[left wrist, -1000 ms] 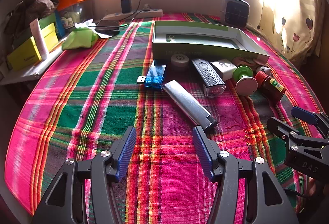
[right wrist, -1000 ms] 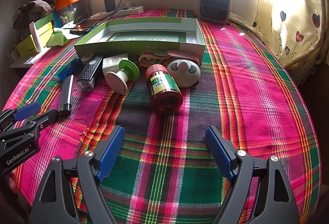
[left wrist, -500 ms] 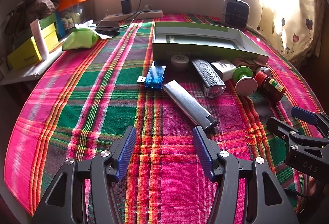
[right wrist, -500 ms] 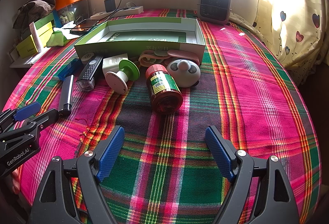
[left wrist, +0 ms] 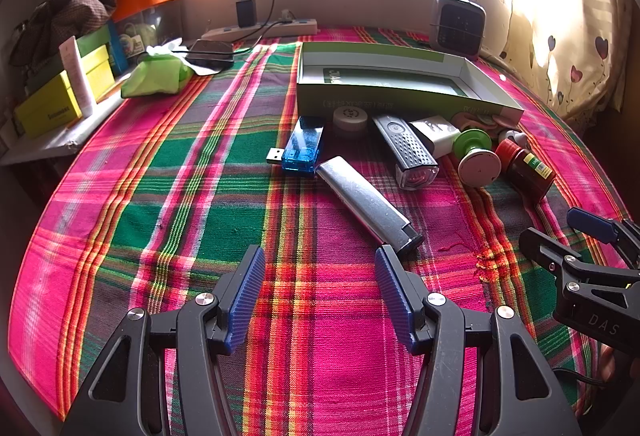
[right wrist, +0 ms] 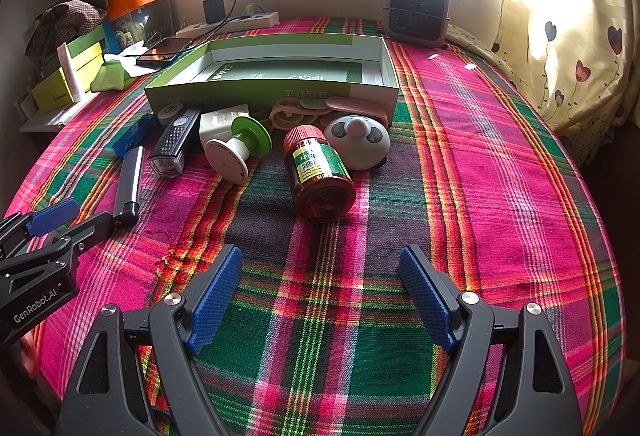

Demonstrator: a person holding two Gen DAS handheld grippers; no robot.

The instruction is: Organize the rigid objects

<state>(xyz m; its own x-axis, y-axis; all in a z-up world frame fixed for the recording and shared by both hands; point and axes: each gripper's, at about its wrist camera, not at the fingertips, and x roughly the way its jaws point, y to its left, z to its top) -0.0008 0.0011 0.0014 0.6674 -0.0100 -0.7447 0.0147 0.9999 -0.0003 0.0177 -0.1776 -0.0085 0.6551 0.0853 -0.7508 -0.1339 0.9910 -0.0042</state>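
Observation:
An open green box [left wrist: 400, 91] [right wrist: 276, 79] lies on the plaid cloth with small items in front of it. From the left: a blue USB stick [left wrist: 302, 147], a white round cap [left wrist: 350, 119], a silver lighter-like bar [left wrist: 366, 203] [right wrist: 130, 183], a black bike light [left wrist: 408, 151] [right wrist: 174, 143], a white adapter [right wrist: 224, 119], a green-and-white spool [right wrist: 240, 147], a red-lidded jar [right wrist: 318, 171] on its side and a grey panda-faced object [right wrist: 358, 141]. My left gripper [left wrist: 320, 288] is open just short of the silver bar. My right gripper [right wrist: 320, 292] is open below the jar.
A small grey fan heater [right wrist: 418, 9] stands at the back by the window. A power strip [left wrist: 260, 29], a phone [left wrist: 210, 51] and a green pouch [left wrist: 158, 75] lie at the back left. Yellow boxes [left wrist: 60, 99] line a ledge. A curtain [right wrist: 572, 35] hangs at the right.

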